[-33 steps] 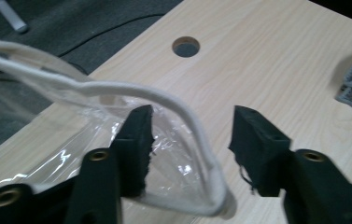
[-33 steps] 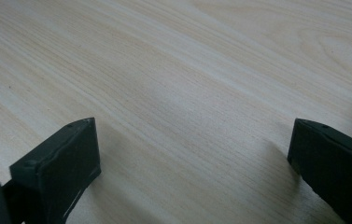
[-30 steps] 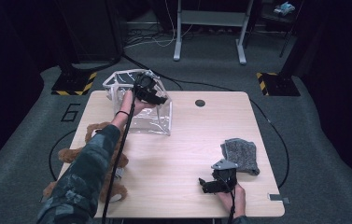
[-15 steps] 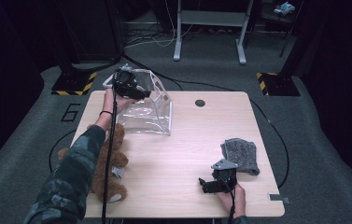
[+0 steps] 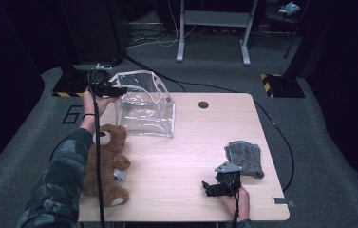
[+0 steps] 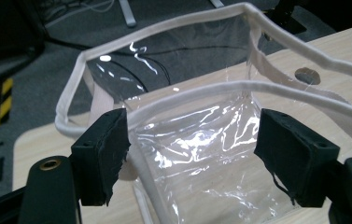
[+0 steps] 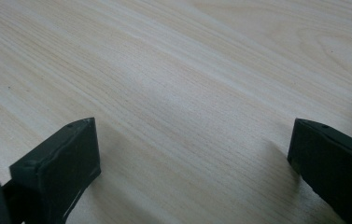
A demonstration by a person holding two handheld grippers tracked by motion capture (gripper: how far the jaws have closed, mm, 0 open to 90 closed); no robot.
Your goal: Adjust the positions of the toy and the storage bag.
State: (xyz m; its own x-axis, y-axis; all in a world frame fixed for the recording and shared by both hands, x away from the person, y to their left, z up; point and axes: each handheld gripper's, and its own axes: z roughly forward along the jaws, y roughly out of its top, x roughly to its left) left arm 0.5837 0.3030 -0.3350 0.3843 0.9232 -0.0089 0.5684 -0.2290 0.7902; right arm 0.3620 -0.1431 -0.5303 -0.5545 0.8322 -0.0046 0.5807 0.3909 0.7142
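left hand-held gripper (image 5: 119, 89) jaws just opened, wide at clear bag (image 5: 144, 107) rim, nothing gripped; right hand-held gripper (image 5: 206, 188) open, empty.

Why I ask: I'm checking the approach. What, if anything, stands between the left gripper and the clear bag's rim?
Nothing visible does. The left gripper is open at the clear bag, whose white-trimmed near rim crosses the gap between its fingers, with nothing in front of it.
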